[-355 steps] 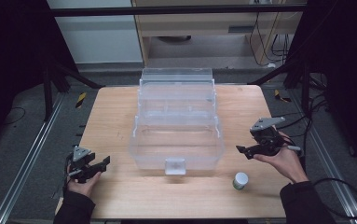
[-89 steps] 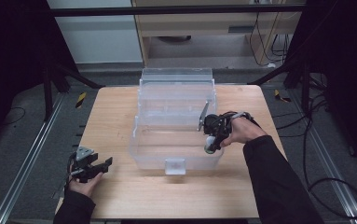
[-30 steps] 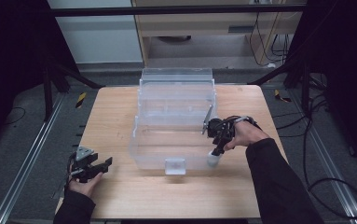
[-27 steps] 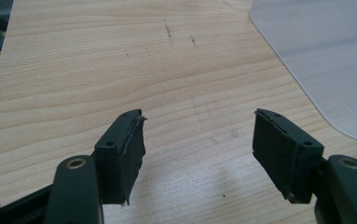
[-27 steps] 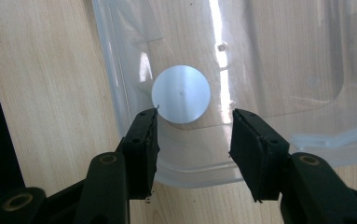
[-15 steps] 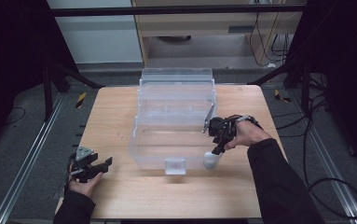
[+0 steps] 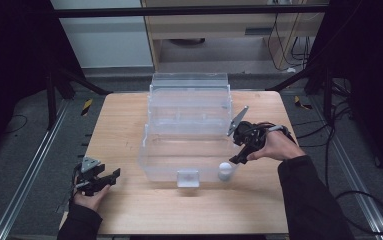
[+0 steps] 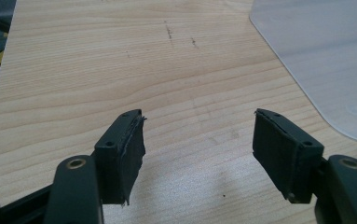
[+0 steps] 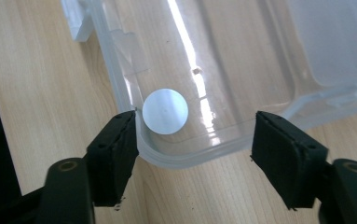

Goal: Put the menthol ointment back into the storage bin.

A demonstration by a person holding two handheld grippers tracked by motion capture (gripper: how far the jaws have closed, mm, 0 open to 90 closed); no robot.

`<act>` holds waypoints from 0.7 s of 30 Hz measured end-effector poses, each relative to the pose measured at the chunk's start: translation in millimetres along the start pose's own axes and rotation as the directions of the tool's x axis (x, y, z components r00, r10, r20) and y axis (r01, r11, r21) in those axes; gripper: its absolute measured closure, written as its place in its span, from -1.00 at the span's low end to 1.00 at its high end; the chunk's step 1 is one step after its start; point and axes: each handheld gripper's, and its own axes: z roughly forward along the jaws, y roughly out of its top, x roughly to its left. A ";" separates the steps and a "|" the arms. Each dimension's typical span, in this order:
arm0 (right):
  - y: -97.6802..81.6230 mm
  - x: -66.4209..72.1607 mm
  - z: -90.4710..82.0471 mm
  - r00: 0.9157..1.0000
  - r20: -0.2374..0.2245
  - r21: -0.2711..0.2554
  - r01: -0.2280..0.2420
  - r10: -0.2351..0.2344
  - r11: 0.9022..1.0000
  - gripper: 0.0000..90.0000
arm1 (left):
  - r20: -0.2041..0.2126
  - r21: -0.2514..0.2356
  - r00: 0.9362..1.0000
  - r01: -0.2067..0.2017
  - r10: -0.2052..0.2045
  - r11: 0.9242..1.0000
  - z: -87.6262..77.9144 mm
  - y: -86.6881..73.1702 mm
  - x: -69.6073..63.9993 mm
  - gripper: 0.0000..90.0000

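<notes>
A clear plastic box (image 7: 165, 161) with its lid (image 7: 189, 89) raised stands mid-table. A small white-topped can (image 7: 225, 171) stands upright inside its front right corner; from above it appears as a white disc (image 9: 165, 111) against the box's rim (image 9: 176, 158). My right gripper (image 7: 237, 156) hangs just above and right of the can. Its jaws have just been opening and now stand apart (image 9: 195, 133), with nothing pressed between the pads. My left gripper (image 7: 110, 179) rests at the table's front left, open (image 8: 197, 128) over bare wood.
The wooden table (image 7: 124, 115) has free room left of the box and along its front edge. A white latch (image 7: 188, 177) sits on the box's front wall. One rounded corner of the box (image 8: 325, 65) lies ahead of the left gripper. Cables trail at the right.
The right gripper's jaws have opened and let go of the can, which now stands in the box's front right corner. The gripper has lifted slightly. The left gripper has not moved.
</notes>
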 end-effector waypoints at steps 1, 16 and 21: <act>-7.9 0.7 -3.8 0.999 0.021 -0.040 -0.028 0.029 0.999 -0.43 | 0.000 -0.001 1.000 0.001 -0.001 1.000 -0.1 -0.1 0.3 -0.26; -73.0 11.7 -4.6 0.952 0.115 -0.322 -0.233 0.282 0.918 -0.77 | -0.004 -0.002 1.000 0.001 -0.001 1.000 -0.6 -0.4 0.4 -0.26; -98.2 16.9 5.7 0.917 0.140 -0.405 -0.293 0.375 0.866 -0.77 | -0.005 -0.001 1.000 0.002 -0.002 1.000 -0.6 -0.6 0.6 -0.26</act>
